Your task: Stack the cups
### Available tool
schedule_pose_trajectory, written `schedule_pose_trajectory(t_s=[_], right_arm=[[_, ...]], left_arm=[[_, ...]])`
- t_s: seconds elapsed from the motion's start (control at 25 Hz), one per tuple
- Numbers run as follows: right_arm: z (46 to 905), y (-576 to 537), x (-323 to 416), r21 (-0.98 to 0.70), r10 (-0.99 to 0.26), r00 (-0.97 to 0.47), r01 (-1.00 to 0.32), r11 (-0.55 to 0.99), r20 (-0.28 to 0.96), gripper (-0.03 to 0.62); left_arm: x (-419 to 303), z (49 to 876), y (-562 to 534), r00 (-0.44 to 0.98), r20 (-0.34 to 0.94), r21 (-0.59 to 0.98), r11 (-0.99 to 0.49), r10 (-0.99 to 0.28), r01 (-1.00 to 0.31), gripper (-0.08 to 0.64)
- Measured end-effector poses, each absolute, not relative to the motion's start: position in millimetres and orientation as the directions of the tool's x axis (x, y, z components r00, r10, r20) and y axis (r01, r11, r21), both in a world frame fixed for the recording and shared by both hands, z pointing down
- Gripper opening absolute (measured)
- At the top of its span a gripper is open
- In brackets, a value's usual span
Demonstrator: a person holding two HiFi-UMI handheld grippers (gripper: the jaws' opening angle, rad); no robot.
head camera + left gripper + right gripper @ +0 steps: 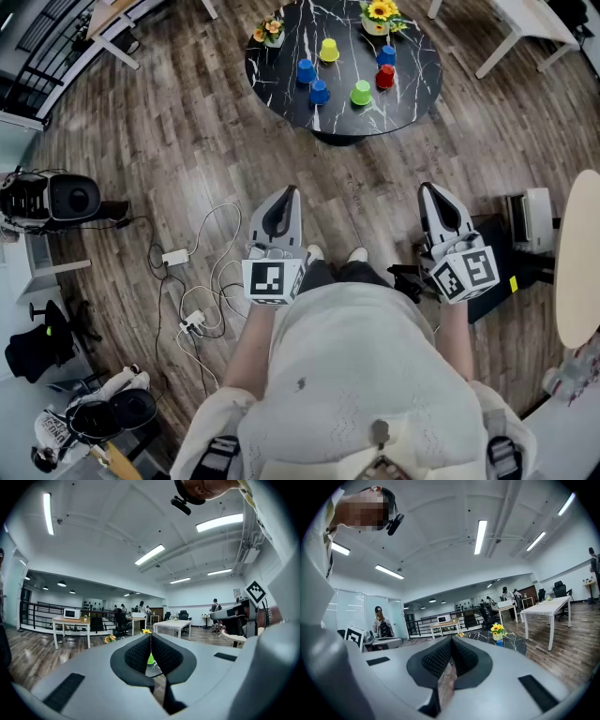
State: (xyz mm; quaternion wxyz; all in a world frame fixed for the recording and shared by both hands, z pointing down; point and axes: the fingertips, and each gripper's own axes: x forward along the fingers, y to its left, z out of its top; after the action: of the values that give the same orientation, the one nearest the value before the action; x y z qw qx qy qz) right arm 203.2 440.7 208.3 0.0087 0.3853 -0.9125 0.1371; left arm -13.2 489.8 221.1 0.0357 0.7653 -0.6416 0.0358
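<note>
The left hand-held gripper [290,193] is fully closed, its two dark pads pressed together with nothing between them. The right hand-held gripper [430,188] is closed the same way and is also empty. The person holds both close to the body, about level, side by side and well apart.

All the cups stand upside down and unstacked on a round black marble bench [281,89], well ahead of both hand-held grippers, across a stretch of wooden floor [169,141]. The green cup [361,92] and the near blue cup [319,92] are closest to the hand-held grippers. The left blue cup [306,71] and the red cup [384,77] sit a little farther off. Farthest from them are the yellow cup [328,49] and the far blue cup [386,54], the latter just beyond the red cup.

In the left gripper view, a sliver of the green cup [150,658] shows past the closed pads. In the right gripper view, a sunflower pot [497,631] stands on the bench [513,645], ahead and to the right of that hand-held gripper [451,639].
</note>
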Motion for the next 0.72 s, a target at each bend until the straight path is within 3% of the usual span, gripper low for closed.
schedule_pose_trajectory(t_s=[0.32, 0.72], right_arm=[[218, 435, 245, -0.251, -0.699, -0.704, -0.704, 0.665, 0.125, 0.006], [223, 425, 269, -0.249, -0.689, -0.715, -0.693, 0.677, 0.118, 0.006]], left_arm=[[42, 225, 473, 0.201, 0.100, -0.050, -0.206, -0.975, -0.977, 0.023], [59, 226, 465, 0.152, 0.118, -0.052, -0.159, -0.981, -0.986, 0.023]])
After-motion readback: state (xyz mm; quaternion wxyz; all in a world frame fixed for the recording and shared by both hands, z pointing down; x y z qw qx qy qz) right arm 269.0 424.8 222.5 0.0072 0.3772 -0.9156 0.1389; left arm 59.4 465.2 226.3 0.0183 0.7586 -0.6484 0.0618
